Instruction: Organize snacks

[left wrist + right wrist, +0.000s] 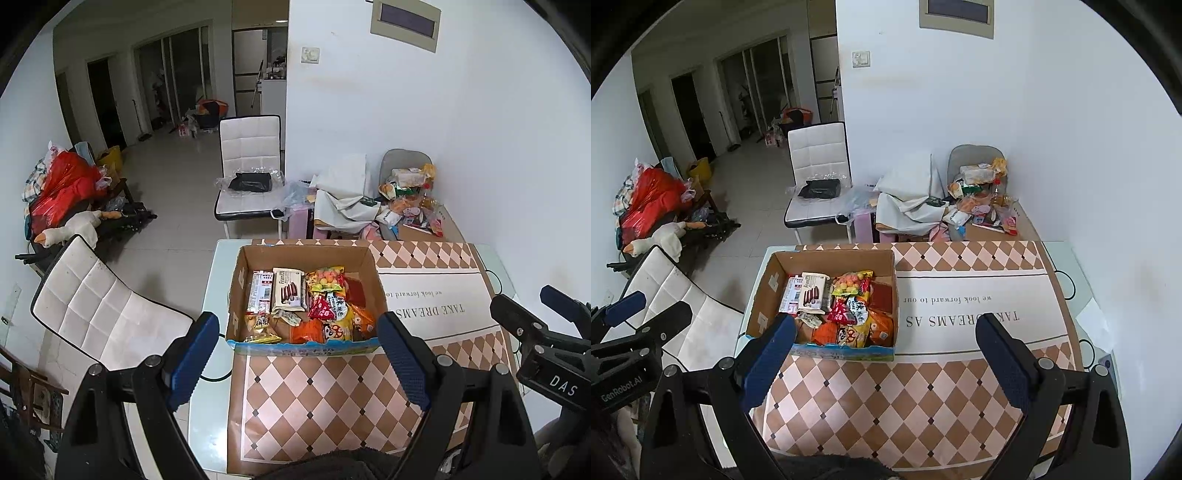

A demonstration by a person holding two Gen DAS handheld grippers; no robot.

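Both grippers gape empty above checkered mat beside snack box.

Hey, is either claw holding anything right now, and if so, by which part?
Nothing is held. The left claw and right claw both stand open and empty above the mat, short of the snack box.

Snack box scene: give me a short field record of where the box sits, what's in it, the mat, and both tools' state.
box: open cardboard box on the table's left part, on the checkered mat
contents: mixed snack packets, including a white wafer pack and a red triangular packet
mat area right of box: bare, printed text only
left tool: open, empty, short of the box
right tool: open, empty, above the mat
background: white chair holding a black bag
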